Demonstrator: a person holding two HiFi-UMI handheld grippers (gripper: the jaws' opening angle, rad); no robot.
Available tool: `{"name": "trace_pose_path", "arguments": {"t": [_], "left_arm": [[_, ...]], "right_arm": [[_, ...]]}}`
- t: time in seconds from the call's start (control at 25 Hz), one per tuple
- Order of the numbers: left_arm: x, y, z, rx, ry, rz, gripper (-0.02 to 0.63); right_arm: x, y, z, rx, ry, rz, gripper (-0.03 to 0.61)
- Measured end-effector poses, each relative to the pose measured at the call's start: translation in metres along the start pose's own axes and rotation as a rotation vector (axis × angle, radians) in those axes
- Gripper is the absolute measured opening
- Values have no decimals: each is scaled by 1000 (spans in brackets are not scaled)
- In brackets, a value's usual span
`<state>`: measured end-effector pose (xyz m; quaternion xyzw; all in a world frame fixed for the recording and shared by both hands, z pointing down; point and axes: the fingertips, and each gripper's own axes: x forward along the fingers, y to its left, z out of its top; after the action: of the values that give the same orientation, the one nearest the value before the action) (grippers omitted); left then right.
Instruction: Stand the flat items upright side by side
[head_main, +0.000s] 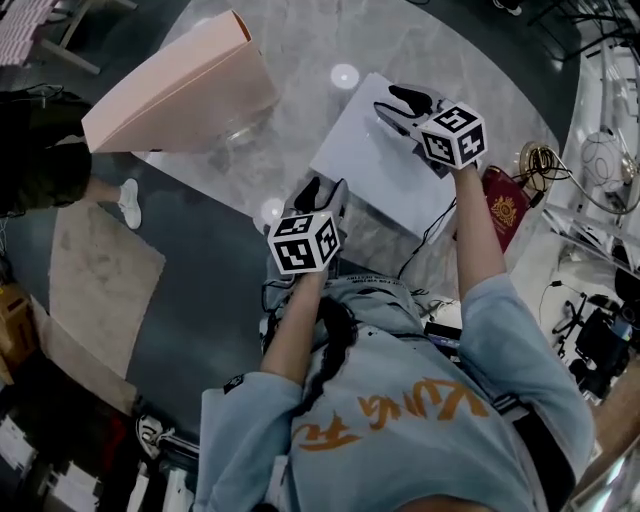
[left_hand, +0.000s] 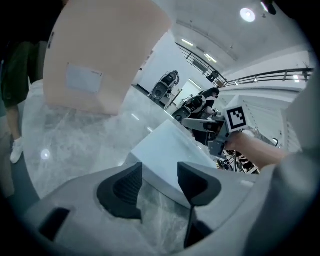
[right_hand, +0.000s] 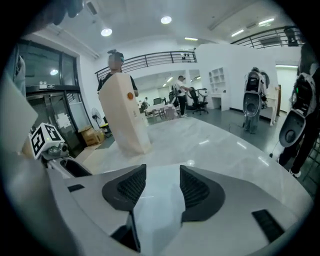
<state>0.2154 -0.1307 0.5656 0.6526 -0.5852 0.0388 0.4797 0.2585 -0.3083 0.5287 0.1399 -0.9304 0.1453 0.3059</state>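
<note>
A flat white box (head_main: 372, 160) lies on the round marble table (head_main: 300, 50). A flat pale pink box (head_main: 180, 85) stands upright at the table's far left. My left gripper (head_main: 325, 188) hangs at the white box's near corner, jaws apart. In the left gripper view that corner (left_hand: 165, 160) shows between the open jaws of the left gripper (left_hand: 160, 172), with no pad pressing on it. My right gripper (head_main: 398, 105) is over the white box's right side. Its view shows the right gripper (right_hand: 162, 175) open, with the white surface (right_hand: 157, 200) in the gap below the pads.
A dark red booklet (head_main: 505, 205) lies at the table's right edge beside cables (head_main: 540, 160). The pink box (left_hand: 105, 55) rises beyond the left gripper, and the pink box (right_hand: 122, 115) also stands ahead of the right one. The floor drops away left of the table.
</note>
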Motion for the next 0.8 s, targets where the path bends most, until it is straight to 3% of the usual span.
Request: {"name": "trace_pose_path", "arguments": {"t": [0.12, 0.28, 0.56, 0.8], "left_arm": [[7, 0, -9, -49, 30, -10, 269], [21, -5, -26, -108, 80, -38, 321], [37, -4, -31, -163, 114, -49, 339], [40, -6, -28, -193, 127, -71, 351]], "right_arm": [[14, -6, -5, -57, 98, 38, 259], [25, -21, -14, -61, 154, 60, 311], [42, -31, -32, -37, 268, 161, 357], [45, -34, -35, 39, 273, 204, 376]]}}
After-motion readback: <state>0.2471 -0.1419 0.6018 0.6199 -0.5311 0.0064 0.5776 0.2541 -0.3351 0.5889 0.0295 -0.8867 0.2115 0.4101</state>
